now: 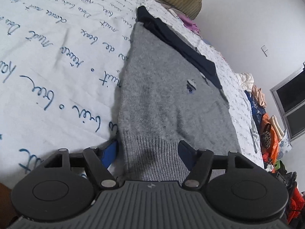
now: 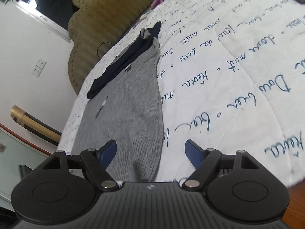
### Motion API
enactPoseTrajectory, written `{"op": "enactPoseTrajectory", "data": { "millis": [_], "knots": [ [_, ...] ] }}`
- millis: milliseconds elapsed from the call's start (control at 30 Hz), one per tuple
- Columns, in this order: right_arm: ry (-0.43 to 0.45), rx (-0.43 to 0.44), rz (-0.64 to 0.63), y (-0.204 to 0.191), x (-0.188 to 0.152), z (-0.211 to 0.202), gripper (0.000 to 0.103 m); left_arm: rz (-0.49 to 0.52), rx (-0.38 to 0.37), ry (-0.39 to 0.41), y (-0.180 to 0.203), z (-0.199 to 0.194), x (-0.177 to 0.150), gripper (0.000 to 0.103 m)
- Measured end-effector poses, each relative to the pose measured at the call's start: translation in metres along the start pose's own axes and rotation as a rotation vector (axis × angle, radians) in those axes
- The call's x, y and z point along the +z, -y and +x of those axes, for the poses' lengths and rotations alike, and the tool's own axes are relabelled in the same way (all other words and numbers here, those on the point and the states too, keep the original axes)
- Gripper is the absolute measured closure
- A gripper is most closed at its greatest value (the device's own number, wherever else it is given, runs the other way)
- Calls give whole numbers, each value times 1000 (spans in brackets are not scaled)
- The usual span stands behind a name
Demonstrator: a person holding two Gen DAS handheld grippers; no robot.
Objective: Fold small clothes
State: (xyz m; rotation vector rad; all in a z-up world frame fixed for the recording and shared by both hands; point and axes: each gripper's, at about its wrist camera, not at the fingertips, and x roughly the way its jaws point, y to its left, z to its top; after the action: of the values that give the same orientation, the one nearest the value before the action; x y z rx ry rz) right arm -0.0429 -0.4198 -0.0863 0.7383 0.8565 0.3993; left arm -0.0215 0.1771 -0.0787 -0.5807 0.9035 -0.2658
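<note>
Two grippers hang over the near end of a gray sweater [image 1: 167,99] that lies flat on the white bed cover [image 1: 57,57], its long side running straight away from them. The left gripper [image 1: 147,152] has its jaws wide apart around the ribbed hem, gripping nothing. The right gripper [image 2: 151,151] is wide too, over the hem's right corner.

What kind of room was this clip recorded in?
Most likely a home bedroom. A grey knit sweater lies on a bed covered by a white quilt printed with blue handwriting, an olive padded headboard stands against the wall, and heaps of clothes line the bed's far edge.
</note>
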Motion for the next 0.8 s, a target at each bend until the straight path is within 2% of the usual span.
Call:
{"op": "enactPoseTrajectory", "data": {
  "millis": [100, 233, 300, 333, 367, 400, 467, 567, 633, 667, 767, 800],
  "knots": [
    [-15, 11, 18, 7, 10, 18, 23, -1, 3, 5, 3, 4, 4, 32],
    [21, 52, 7, 1, 37, 38, 24, -8, 16, 7, 4, 11, 15, 32],
    [3, 52, 33, 2, 48, 56, 28, -16, 28, 7, 4, 17, 19, 36],
    [-5, 58, 40, 2, 49, 63, 58, -18, 37, 11, 5, 19, 21, 44],
    [-27, 61, 42, 0, 50, 72, 98, -16, 57, 14, 6, 21, 23, 85],
    [-58, 44, 38, -1, 50, 79, 99, -18, 73, -3, 5, 24, 25, 103],
    [-34, -1, -46, -12, 47, 77, 99, -35, 82, 4, 4, 21, 26, 101],
    [63, -11, -41, -9, 49, 49, 100, 19, 101, 44, 10, 4, 26, 101],
    [53, -30, 19, 11, 46, 46, 100, 11, 127, 4, -1, 8, 24, 101],
    [26, -48, 38, 18, 42, 51, 101, -3, 146, -14, -8, 13, 22, 97],
    [28, -6, 95, 22, 35, 49, 98, -11, 112, 1, -10, 9, 21, 96],
    [30, 9, 107, 21, 34, 46, 89, -6, 84, 1, -9, 7, 21, 93]
  ]
}}
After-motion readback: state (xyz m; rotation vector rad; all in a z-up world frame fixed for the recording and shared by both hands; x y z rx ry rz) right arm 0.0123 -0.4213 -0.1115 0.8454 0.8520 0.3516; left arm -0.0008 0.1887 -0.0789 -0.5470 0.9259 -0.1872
